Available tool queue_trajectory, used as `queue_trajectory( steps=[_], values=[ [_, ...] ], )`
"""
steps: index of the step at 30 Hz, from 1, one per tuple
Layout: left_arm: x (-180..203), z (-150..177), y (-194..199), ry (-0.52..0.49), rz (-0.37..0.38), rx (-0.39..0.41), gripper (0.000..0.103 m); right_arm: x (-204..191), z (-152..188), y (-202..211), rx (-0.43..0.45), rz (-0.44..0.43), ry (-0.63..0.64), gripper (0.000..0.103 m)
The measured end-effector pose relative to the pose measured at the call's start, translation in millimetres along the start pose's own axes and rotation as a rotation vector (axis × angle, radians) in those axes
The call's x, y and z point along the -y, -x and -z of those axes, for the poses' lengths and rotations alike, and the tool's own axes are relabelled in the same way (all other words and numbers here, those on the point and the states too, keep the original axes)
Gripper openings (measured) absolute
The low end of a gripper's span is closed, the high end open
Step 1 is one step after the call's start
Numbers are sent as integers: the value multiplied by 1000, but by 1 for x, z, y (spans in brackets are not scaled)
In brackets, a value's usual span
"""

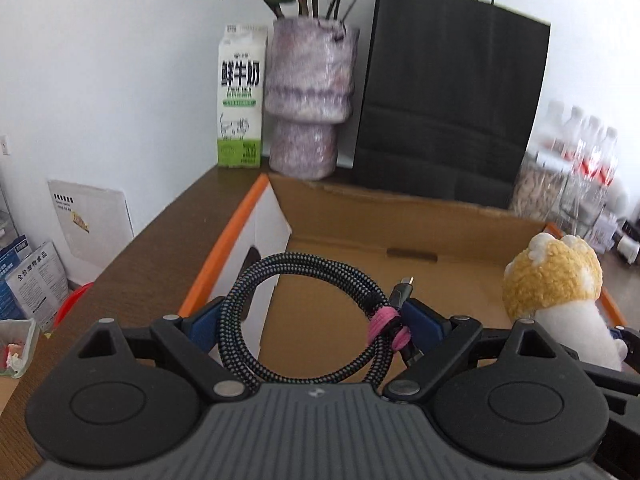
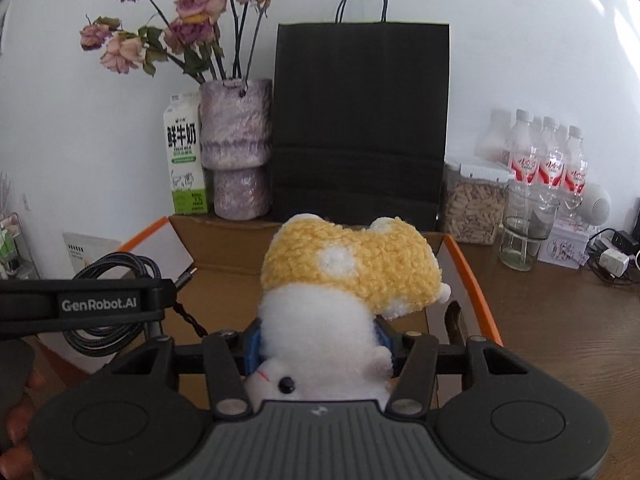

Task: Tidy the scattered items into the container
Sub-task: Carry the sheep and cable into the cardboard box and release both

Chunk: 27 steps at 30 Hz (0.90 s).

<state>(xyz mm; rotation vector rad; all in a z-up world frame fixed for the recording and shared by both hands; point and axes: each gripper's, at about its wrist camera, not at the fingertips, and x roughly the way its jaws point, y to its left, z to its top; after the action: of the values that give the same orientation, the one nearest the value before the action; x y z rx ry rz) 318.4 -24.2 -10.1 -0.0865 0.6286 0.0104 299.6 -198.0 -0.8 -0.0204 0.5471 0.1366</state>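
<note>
Left tool (image 1: 312,320): clamped on the coiled cable (image 1: 296,320), blue pads pressing the loop from both sides, held above the open box.
Right tool (image 2: 318,344): closed on the plush toy (image 2: 344,296), blue pads squeezing its white body; toy's face toward the camera, yellow end pointing away over the box.
Coiled cable: black braided, bound by a pink strap (image 1: 386,326) beside the right-hand pad; metal plug tip poking up past the strap; loop hanging over the box's near left corner.
Plush toy: white and yellow, fluffy, with a black bead eye; seen in the left wrist view at the right edge, above the box's right side.
Cardboard box (image 1: 400,224): open, brown inside, orange trim along the side flaps, white panel on the left flap; floor bare in the part visible.
Bench (image 1: 160,256): dark wood, carrying the box.
Behind the box, against the wall: milk carton (image 1: 240,100), mottled purple vase (image 1: 308,100) with dried roses, black paper bag (image 1: 452,92) with cord handles.
Right of the bag: clear jar of pellets (image 2: 474,204), empty glass (image 2: 526,228), bottled water (image 2: 552,160) with red labels, chargers and cords further out.
Left edge of right wrist view: the other tool's black arm, and fingers (image 2: 20,420) of a hand gripping below it.
</note>
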Motion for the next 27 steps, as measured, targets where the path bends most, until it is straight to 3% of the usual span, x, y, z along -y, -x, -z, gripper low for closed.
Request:
queue_trajectory(
  steps=[11,20,23,24,27],
  values=[
    [6,17,7,-64,-29,-35,94,1,8,-3,-123,-59,-13,52],
    [4,16,15,-38,12,-20,94,2,11,5,-105,-54,-11,52],
    [1,11,26,-1,17,40,101,3,7,11,-64,-50,-26,57],
    [0,9,33,7,14,84,103,3,5,17,-32,-47,-26,62],
    [-2,5,55,35,-4,204,103,3,-1,39,94,-16,-20,99]
  ],
)
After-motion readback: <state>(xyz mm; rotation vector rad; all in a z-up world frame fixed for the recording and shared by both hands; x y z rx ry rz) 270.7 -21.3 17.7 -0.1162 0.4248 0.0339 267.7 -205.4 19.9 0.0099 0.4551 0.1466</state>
